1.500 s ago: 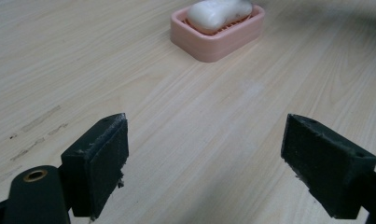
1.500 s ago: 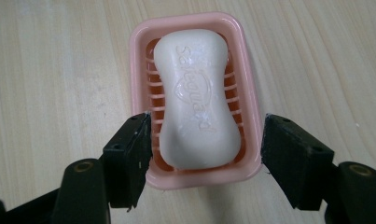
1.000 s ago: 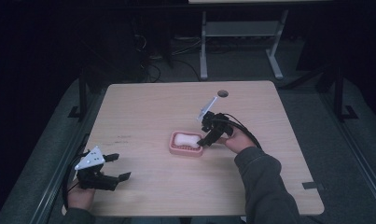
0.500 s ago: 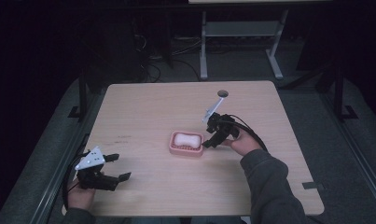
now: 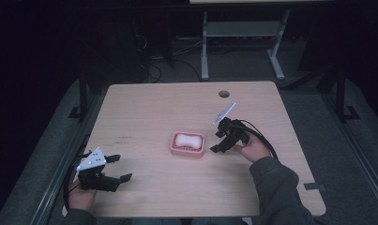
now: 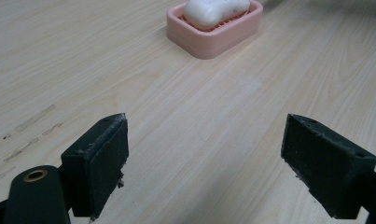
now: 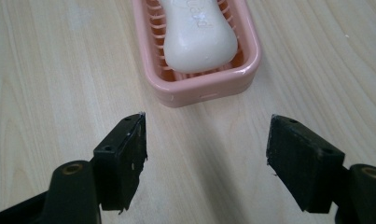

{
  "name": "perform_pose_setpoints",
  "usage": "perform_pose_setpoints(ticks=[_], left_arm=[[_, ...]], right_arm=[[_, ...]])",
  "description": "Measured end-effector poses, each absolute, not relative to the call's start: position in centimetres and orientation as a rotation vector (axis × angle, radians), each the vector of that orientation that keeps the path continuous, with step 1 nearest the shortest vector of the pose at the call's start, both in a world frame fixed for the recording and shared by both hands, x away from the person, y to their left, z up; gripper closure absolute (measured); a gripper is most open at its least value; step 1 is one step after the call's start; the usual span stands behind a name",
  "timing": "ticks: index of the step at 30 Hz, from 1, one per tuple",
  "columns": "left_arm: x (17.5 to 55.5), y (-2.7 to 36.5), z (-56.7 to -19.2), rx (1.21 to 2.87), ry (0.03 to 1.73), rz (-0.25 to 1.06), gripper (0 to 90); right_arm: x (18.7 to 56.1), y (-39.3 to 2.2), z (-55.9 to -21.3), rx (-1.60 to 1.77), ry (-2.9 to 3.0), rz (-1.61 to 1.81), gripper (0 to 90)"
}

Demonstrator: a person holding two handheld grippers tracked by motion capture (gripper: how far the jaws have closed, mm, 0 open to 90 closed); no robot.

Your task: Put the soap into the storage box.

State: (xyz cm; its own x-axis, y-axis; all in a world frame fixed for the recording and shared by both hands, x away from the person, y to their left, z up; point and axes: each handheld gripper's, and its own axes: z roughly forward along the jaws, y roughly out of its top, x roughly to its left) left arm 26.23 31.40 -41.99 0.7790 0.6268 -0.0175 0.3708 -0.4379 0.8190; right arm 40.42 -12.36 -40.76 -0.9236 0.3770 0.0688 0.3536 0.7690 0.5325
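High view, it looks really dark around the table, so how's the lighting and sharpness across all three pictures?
High view: dim, floor nearly black, table lit evenly, soft detail. Left gripper view: bright, wood grain crisp, soap dish slightly soft. Right gripper view: bright, white soap nearly washed out, soft shadows under the jaws.

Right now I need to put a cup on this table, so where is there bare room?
The far half, between the soap dish and the cable hole, is bare wood. So is the near middle, between the left gripper and the person's right sleeve. The tightest spot is just right of the dish, where the open right gripper sits.
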Motion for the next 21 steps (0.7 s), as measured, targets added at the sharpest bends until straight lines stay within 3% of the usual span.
perform_pose_setpoints(ticks=[21], left_arm=[[26.2,31.2,-42.1,2.077,0.75,0.355,14.8]], right_arm=[[38.1,-15.9,-41.6,0.689,2.883,0.891,27.6]])
